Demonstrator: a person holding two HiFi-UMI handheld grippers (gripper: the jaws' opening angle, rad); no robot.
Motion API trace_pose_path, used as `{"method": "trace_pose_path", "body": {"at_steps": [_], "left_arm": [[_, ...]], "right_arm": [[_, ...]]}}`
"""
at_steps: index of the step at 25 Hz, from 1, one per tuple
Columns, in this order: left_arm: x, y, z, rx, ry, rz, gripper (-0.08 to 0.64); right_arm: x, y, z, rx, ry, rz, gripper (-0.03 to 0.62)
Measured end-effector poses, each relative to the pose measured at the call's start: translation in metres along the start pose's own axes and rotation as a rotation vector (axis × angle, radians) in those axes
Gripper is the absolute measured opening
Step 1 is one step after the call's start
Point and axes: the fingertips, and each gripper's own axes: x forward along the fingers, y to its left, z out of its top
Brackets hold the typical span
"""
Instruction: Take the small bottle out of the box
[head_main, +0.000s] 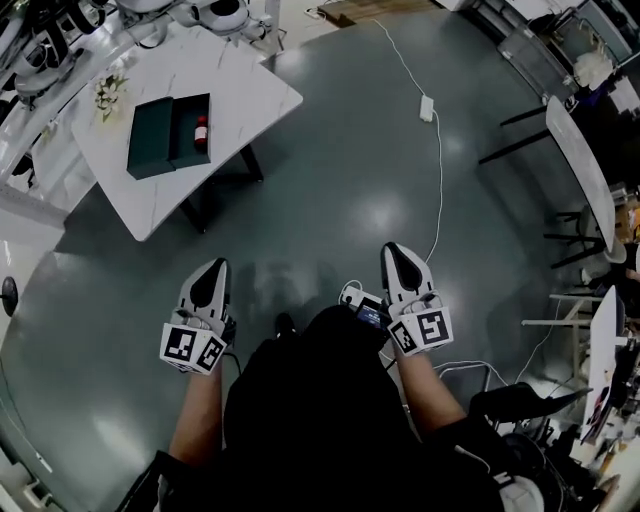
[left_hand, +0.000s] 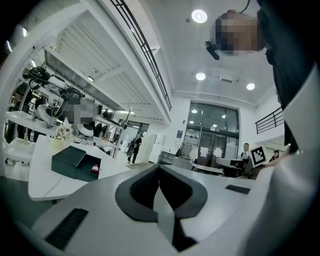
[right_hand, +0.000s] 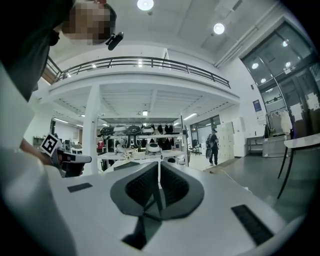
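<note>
The small red bottle with a pale cap (head_main: 201, 131) lies in the right-hand half of the open dark green rectangular box (head_main: 152, 140). The box sits on the white marble-look table (head_main: 240, 85), well ahead and to the left of both grippers. The left gripper (head_main: 214, 264) is nearer to it than the right gripper (head_main: 393, 249). Both hold their jaws pressed together on nothing. The bottle's long axis seems to run along the box, away from the person.
</note>
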Motion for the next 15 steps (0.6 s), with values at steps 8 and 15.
{"method": "trace_pose_path", "body": {"at_steps": [8,15], "left_arm": [[0.091,0.023,-0.012,0.001,0.028,0.009,0.017],[0.188,0.06,-0.002,-0.034,0.047,0.125,0.017]], "right_arm": [[0.071,-0.058,-0.015,0.037,0.003,0.024,0.038],[0.195,-0.12,-0.007,0.049,0.007,0.173,0.038]]}}
